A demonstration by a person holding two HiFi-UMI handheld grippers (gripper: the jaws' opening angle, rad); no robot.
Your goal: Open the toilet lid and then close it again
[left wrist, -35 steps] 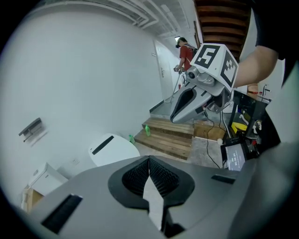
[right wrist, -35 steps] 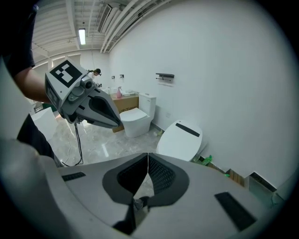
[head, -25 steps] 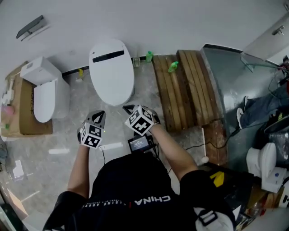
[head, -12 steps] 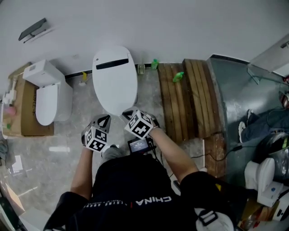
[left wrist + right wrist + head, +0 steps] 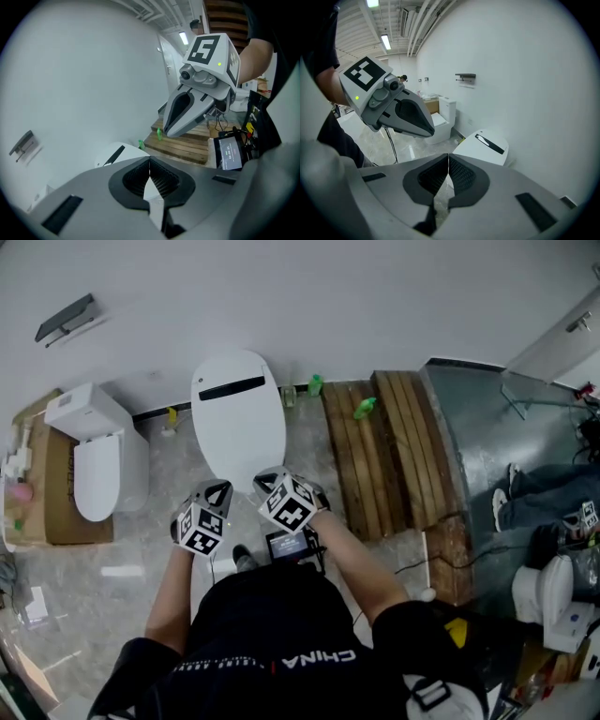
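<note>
Two tools hover just short of the toilet lid (image 5: 238, 418), which lies closed on its bowl by the wall. The left tool (image 5: 212, 491) and right tool (image 5: 266, 476) are each pinched shut on nothing. Slipping one tip under the lid's front rim should lift it cleanly.

White wall (image 5: 375, 296) with a small metal shelf (image 5: 66, 317), pale grey floor (image 5: 122, 549), wooden pallet (image 5: 375, 465) by the wall, strip lights (image 5: 386, 42) overhead

The toilet (image 5: 238, 413) stands just ahead of the left tool (image 5: 214, 489) and right tool (image 5: 266, 474); a second toilet (image 5: 94, 465) lies off to their left, a pallet (image 5: 375, 451) to their right.
</note>
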